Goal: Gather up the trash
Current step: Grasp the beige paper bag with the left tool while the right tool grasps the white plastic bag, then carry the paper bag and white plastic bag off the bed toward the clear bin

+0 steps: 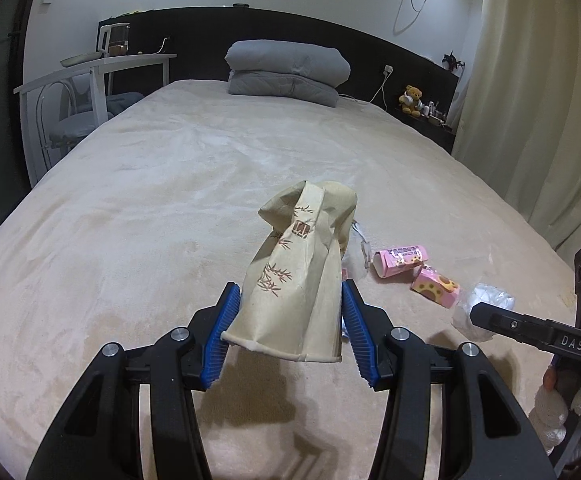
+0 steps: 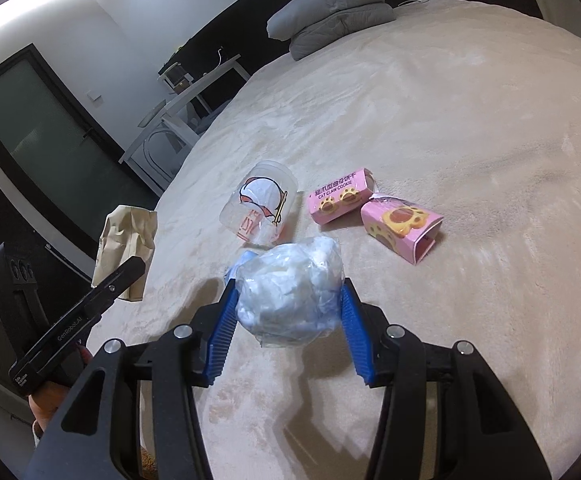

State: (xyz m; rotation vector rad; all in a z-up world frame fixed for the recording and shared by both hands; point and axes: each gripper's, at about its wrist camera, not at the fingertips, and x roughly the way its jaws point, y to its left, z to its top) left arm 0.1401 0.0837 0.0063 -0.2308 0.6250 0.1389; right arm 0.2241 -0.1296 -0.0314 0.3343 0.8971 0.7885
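1. The left gripper [image 1: 290, 320] clamps a crumpled paper cup [image 1: 296, 264] near its rim, so it hangs clear of the bed [image 1: 130, 208].
2. The right gripper [image 2: 288, 316] squeezes a plastic-wrapped tissue wad [image 2: 290, 292], also off the bed.
3. 2 pink cookie boxes [image 2: 340, 196] and a clear jar [image 2: 260, 204] lie uncollected.

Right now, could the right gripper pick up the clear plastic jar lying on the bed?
Probably not yet: the right gripper is shut on a clear bag of white tissue, though the clear plastic jar lies unobstructed ahead.
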